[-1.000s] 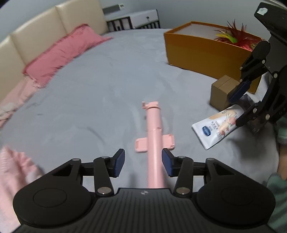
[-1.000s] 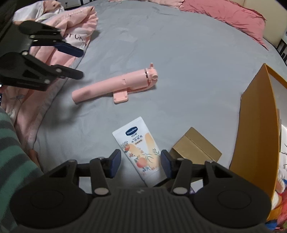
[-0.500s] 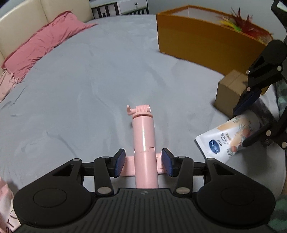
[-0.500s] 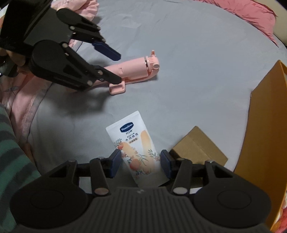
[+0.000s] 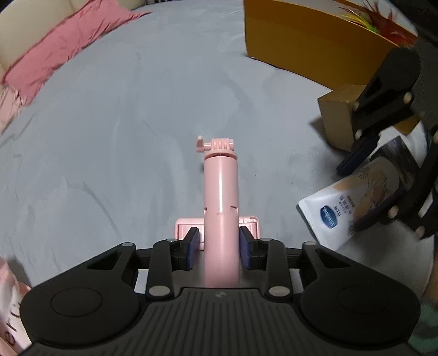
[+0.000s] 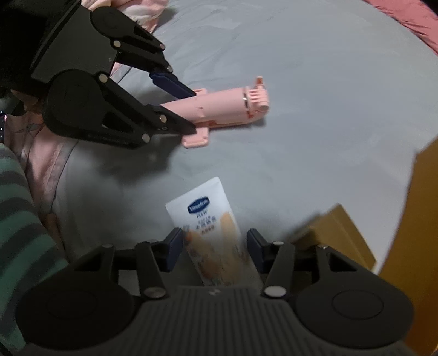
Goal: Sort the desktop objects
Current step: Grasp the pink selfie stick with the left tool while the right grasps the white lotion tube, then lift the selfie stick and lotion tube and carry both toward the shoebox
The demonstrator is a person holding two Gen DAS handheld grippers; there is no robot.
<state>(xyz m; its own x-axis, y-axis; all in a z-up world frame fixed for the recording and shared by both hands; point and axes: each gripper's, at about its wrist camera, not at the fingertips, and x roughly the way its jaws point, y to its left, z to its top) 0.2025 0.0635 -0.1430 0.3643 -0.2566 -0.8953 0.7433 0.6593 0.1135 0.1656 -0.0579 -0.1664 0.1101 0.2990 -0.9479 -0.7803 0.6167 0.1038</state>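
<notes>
A pink selfie stick [image 5: 220,186] lies on the grey bedsheet [image 5: 123,123]. My left gripper [image 5: 219,231] straddles its handle beside the phone clamp; the jaws are closing, the pads almost at its sides with a thin gap still showing. In the right wrist view that gripper [image 6: 191,111] has one finger on each side of the stick [image 6: 224,109]. A white lotion tube [image 6: 202,210] lies between the pads of my right gripper [image 6: 213,234], which stands open, its jaws widening slightly, clear of the tube. The left wrist view shows this tube [image 5: 328,216] under the right gripper [image 5: 350,198].
A small brown cardboard box [image 5: 336,120] sits just beyond the tube, against a large orange box [image 5: 301,41] holding coloured feathers [image 5: 383,24]. A pink pillow [image 5: 60,52] lies far left. Pink bedding [image 6: 41,153] and a green striped sleeve [image 6: 16,219] are at the near left.
My left gripper came down and forward over the selfie stick and narrowed around it. My right gripper moved down and forward, bringing the lotion tube between its pads.
</notes>
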